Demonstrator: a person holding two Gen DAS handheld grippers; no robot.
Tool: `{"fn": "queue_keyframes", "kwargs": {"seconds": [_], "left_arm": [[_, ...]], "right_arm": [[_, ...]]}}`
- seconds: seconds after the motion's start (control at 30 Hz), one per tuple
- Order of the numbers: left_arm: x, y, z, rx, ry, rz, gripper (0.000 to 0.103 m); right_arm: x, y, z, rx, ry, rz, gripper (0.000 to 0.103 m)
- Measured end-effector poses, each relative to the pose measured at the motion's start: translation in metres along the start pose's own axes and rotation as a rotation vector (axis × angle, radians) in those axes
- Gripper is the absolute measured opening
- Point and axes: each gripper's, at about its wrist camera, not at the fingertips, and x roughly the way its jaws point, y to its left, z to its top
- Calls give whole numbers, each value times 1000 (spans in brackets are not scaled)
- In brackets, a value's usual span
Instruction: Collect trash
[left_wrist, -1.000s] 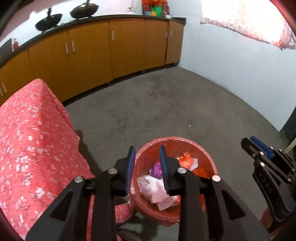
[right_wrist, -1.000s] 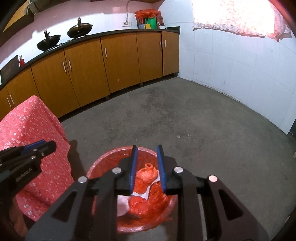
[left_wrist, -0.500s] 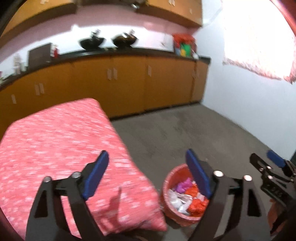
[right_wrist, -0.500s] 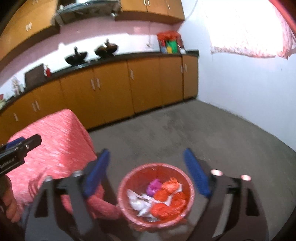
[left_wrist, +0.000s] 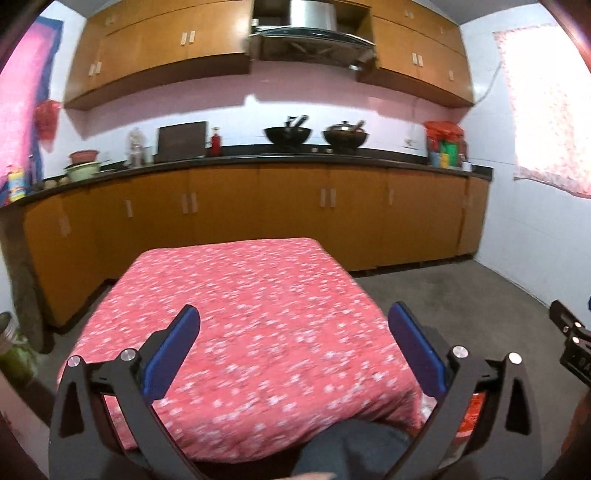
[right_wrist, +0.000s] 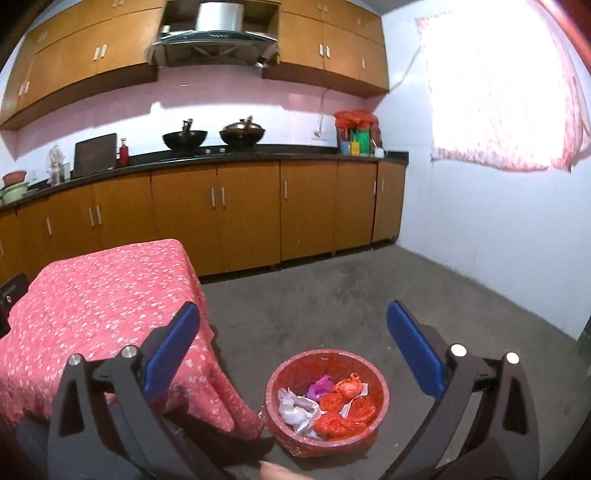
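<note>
left gripper (left_wrist: 293, 347): fingers spread wide apart, nothing between them. They've just been opening. It hangs over the red tabletop.
right gripper (right_wrist: 291, 347): same deal, fingers fully released after just opening, holding nothing. Its black tip also pokes in at 3 o'clock in the left wrist view.
fingers (right_wrist: 173, 347): flat blue rubbery pads on black angular plastic arms with shiny round bolts.
trash bin (right_wrist: 382, 391): round bucket lined with a thin, crinkly red plastic bag, standing on the floor at about 5 o'clock in the right wrist view, just beside the hanging corner of the cloth.
trash (right_wrist: 334, 408): all inside the bin. Crumpled white paper on the left, a small purple wad at the back, knotted orange-red plastic bags on the right.
tabletop (left_wrist: 258, 314): square, draped in soft red cloth with tiny white flowers, bare on top.
floor (right_wrist: 332, 295): rough grey concrete.
cabinets (right_wrist: 240, 210): smooth orange-brown wood doors with slim handles, at 12 o'clock.
woks (left_wrist: 284, 134): two black, rounded, on the dark counter.
</note>
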Motion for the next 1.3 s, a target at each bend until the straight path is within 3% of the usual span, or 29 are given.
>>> {"fn": "queue_keyframes", "kwargs": {"seconds": [0.27, 0.5, 1.3], "left_arm": [[-25, 27, -15, -31, 25, 25, 101], [-40, 26, -20, -9, -17, 18, 101], [-41, 28, -29, 5, -1, -4, 101]], "right_arm": [[-25, 13, -5, 0, 3, 37, 99], [-37, 16, -10, 6, 2, 38, 99], [-47, 28, -15, -30, -22, 54, 99]]}}
